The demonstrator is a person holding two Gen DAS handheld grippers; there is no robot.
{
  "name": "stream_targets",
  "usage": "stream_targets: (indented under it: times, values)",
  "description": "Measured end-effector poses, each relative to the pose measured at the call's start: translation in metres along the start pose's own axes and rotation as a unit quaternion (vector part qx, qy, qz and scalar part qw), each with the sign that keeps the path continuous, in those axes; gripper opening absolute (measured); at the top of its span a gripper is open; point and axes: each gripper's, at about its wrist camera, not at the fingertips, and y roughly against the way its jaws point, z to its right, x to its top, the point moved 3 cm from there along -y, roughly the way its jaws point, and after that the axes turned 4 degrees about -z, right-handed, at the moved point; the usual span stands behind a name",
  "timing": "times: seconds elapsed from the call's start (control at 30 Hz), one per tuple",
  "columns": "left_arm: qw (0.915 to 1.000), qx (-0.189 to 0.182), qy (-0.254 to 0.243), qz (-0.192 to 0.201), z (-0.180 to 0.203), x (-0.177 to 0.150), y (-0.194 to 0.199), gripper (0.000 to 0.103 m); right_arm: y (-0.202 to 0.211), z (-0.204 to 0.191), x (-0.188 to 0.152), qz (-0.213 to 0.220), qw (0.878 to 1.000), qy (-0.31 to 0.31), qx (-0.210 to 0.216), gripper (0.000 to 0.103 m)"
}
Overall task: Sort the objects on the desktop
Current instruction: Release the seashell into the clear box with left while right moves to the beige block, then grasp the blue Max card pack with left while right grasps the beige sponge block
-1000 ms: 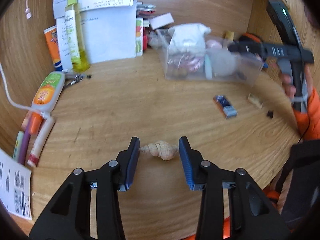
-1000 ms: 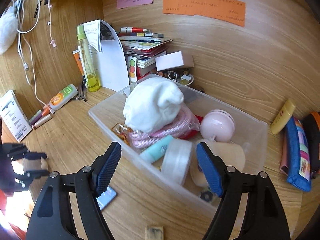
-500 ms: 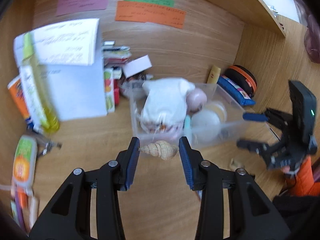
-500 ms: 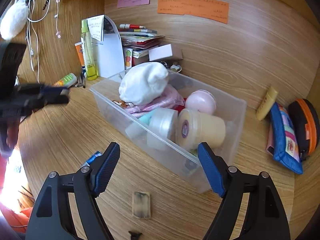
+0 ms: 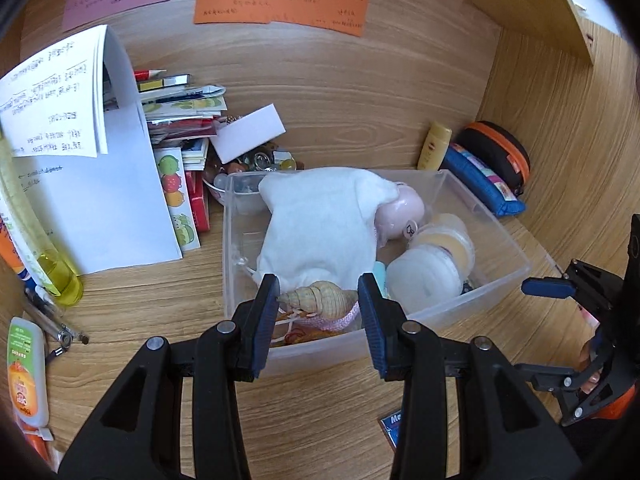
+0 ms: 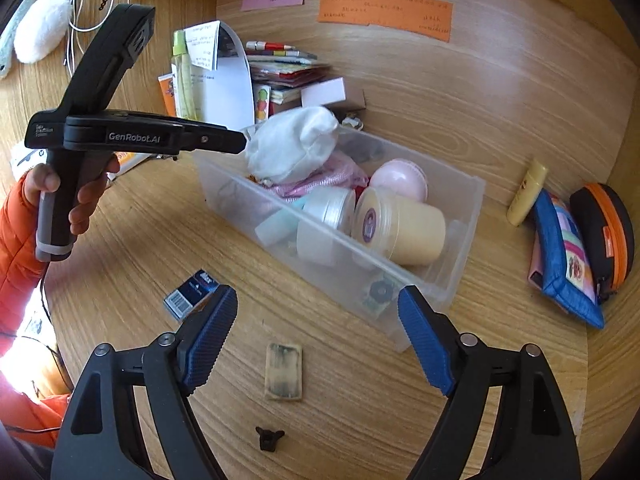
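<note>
Since 1 s ago, left gripper (image 5: 318, 306) w/ seashell (image 5: 320, 303) has travelled from bare desk (image 5: 160, 292) to over near-left end of clear bin (image 5: 500, 276); right gripper (image 6: 316, 340) has backed off from bin's near wall.

L→R, left wrist view: orange-label tube (image 5: 24, 372) at near left; yellow bottle (image 5: 38, 248) & white paper sheets (image 5: 92, 168) far left; stacked booklets (image 5: 180, 120) behind. Centre: left jaws narrow, pinching shell tip-to-tip, shell horizontal, above bin's near rim. Bin holds white cloth (image 5: 320, 228), pink round case (image 5: 402, 212), white-lid jar (image 5: 422, 280), cream jar (image 5: 444, 240). Far right: yellow tube (image 5: 434, 146), blue pouch (image 5: 484, 184), black-orange case (image 5: 498, 148).

Right wrist view: left hand (image 6: 76, 192) grips handle at left, its jaws hidden by the cloth. Blue card box (image 6: 192, 292), tan eraser (image 6: 283, 372) & small black clip (image 6: 270, 438) on desk, near side of bin. Right jaws wide, holding nothing, above desk.
</note>
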Motion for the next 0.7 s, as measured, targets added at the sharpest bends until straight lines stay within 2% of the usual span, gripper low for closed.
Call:
stream_targets:
  times: [0.27, 0.33, 0.5, 0.57, 0.7]
  values:
    - [0.9999, 0.007, -0.011, 0.012, 0.004, -0.002, 0.003, 0.043, -0.012, 0.002, -0.02, -0.033, 0.999, -0.019, 0.003, 0.08]
    - [0.9997, 0.012, -0.015, 0.018, 0.007, -0.006, 0.008, 0.048, -0.013, 0.001, -0.026, -0.04, 0.999, -0.021, 0.003, 0.08]
    - [0.9989, -0.002, -0.033, 0.033, 0.024, -0.025, 0.027, 0.063, -0.012, -0.001, -0.039, -0.045, 0.999, -0.023, -0.002, 0.08]
    - [0.9987, -0.003, -0.042, 0.029, 0.034, -0.037, 0.032, 0.067, -0.013, 0.0, -0.042, -0.045, 0.999, -0.028, -0.003, 0.08]
    - [0.9979, -0.01, -0.064, -0.004, 0.05, -0.066, 0.031, 0.072, -0.017, 0.001, -0.042, -0.047, 0.998, -0.033, -0.004, 0.08]
